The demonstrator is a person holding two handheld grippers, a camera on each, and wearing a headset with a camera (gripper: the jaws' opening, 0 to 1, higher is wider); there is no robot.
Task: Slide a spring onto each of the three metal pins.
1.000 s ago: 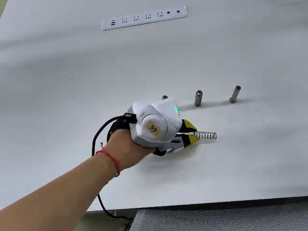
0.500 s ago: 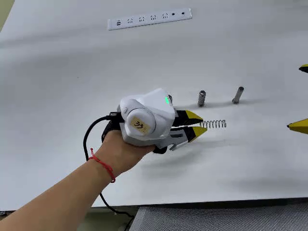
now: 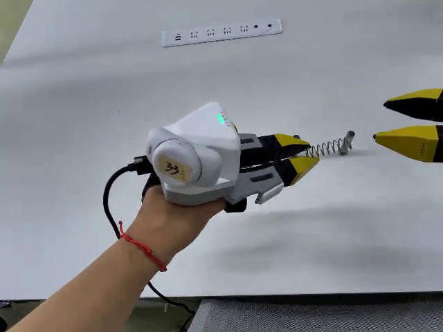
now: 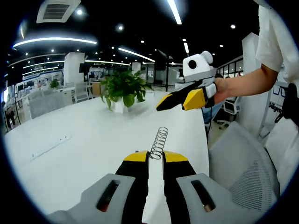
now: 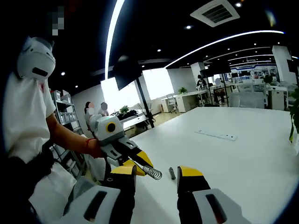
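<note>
Spring [image 3: 327, 147] — pinched in left gripper [image 3: 312, 152] (pin [image 3: 347, 142] just beyond) — right gripper [image 3: 381, 120] wide.

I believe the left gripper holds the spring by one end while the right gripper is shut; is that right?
No: the right gripper is open, jaws apart, as the right gripper view shows. The left gripper does hold the spring by one end.
</note>
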